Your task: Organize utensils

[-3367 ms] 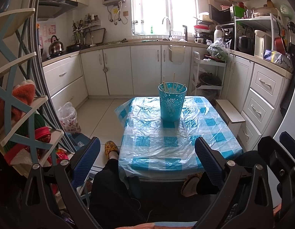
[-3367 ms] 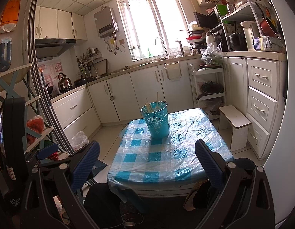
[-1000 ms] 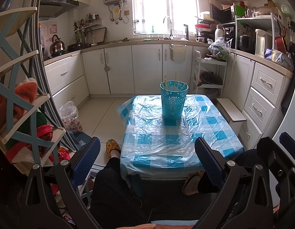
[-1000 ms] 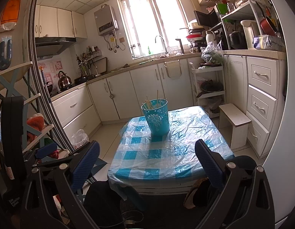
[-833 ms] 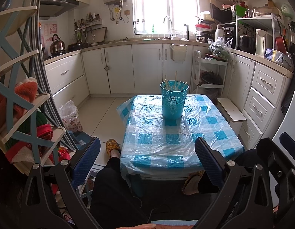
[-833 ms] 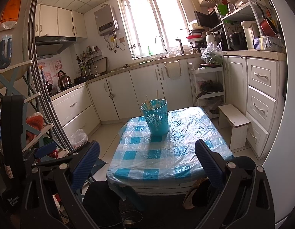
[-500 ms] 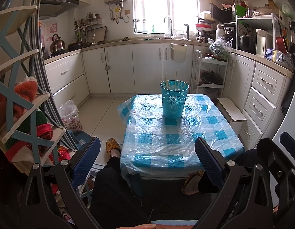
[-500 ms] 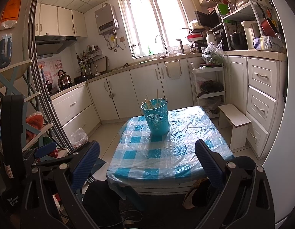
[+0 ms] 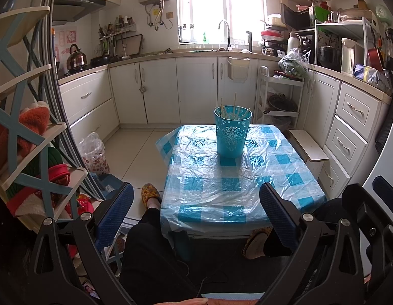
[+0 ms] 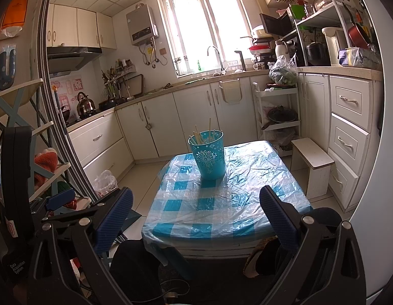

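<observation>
A teal perforated holder (image 9: 232, 134) stands upright at the far middle of a low table (image 9: 293, 175) covered in blue-checked cloth under clear plastic. Several wooden chopsticks (image 9: 234, 105) stick out of its top. One thin stick (image 9: 244, 176) lies on the cloth in front of it. In the right wrist view the holder (image 10: 208, 154) and chopsticks (image 10: 200, 134) show too. My left gripper (image 9: 196, 213) is open and empty, held back over the table's near edge. My right gripper (image 10: 196, 218) is open and empty, also short of the table.
A person's legs and slippered feet (image 9: 150, 193) are under the near side of the table. A blue-and-cream shelf rack (image 9: 23, 137) stands close on the left. A small white stool (image 9: 308, 147) is right of the table. White cabinets (image 9: 196, 89) line the back and right.
Both views drift slightly; the holder sits a little lower and further right in the left view. Nothing on the table has moved and both grippers stay open.
</observation>
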Available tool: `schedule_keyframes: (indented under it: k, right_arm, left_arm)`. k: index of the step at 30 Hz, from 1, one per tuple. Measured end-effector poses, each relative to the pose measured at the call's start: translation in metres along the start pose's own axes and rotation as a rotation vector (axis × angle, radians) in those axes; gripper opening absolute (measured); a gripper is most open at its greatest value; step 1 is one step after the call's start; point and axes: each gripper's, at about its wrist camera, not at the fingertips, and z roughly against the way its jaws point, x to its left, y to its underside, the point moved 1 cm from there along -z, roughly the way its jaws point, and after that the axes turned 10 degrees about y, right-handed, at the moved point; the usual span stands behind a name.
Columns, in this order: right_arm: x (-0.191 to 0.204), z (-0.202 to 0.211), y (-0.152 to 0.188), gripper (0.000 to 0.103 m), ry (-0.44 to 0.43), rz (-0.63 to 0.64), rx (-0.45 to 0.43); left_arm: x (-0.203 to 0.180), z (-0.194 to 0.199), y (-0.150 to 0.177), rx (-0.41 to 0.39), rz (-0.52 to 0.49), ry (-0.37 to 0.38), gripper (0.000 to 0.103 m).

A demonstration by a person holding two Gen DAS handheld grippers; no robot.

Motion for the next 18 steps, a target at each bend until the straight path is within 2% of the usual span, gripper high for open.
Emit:
schedule_keyframes:
  k: [18]
  right_arm:
    - [-0.011,0.002,0.004,0.096,0.013,-0.021,-0.016]
  left_arm:
    - [-0.003,-0.01,0.004,0.0,-0.021,-0.007,0.095]
